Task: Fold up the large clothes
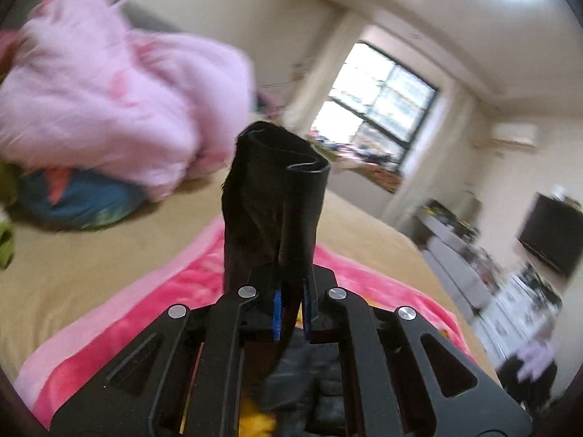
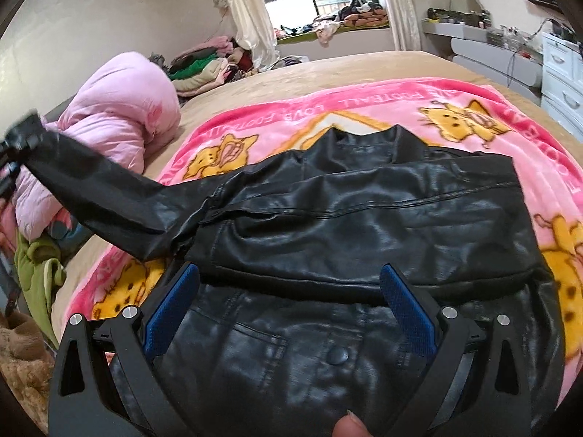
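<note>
A black leather jacket [image 2: 364,218] lies on a pink cartoon blanket [image 2: 364,109] on the bed. Its right sleeve is folded across the chest. Its left sleeve [image 2: 109,196] stretches up and to the left, lifted off the bed. My left gripper [image 1: 291,298] is shut on that sleeve's cuff [image 1: 277,196], which stands up between the fingers; it also shows far left in the right wrist view [image 2: 22,138]. My right gripper [image 2: 291,291] is open and empty, just above the jacket's lower front, its blue pads [image 2: 171,313] wide apart.
A crumpled pink quilt [image 2: 124,123] and green clothes [image 2: 36,266] lie at the bed's left side. Folded clothes [image 2: 204,65] are stacked by the curtain. White drawers [image 2: 561,73] and a desk stand to the right. The beige bed sheet [image 1: 91,255] surrounds the blanket.
</note>
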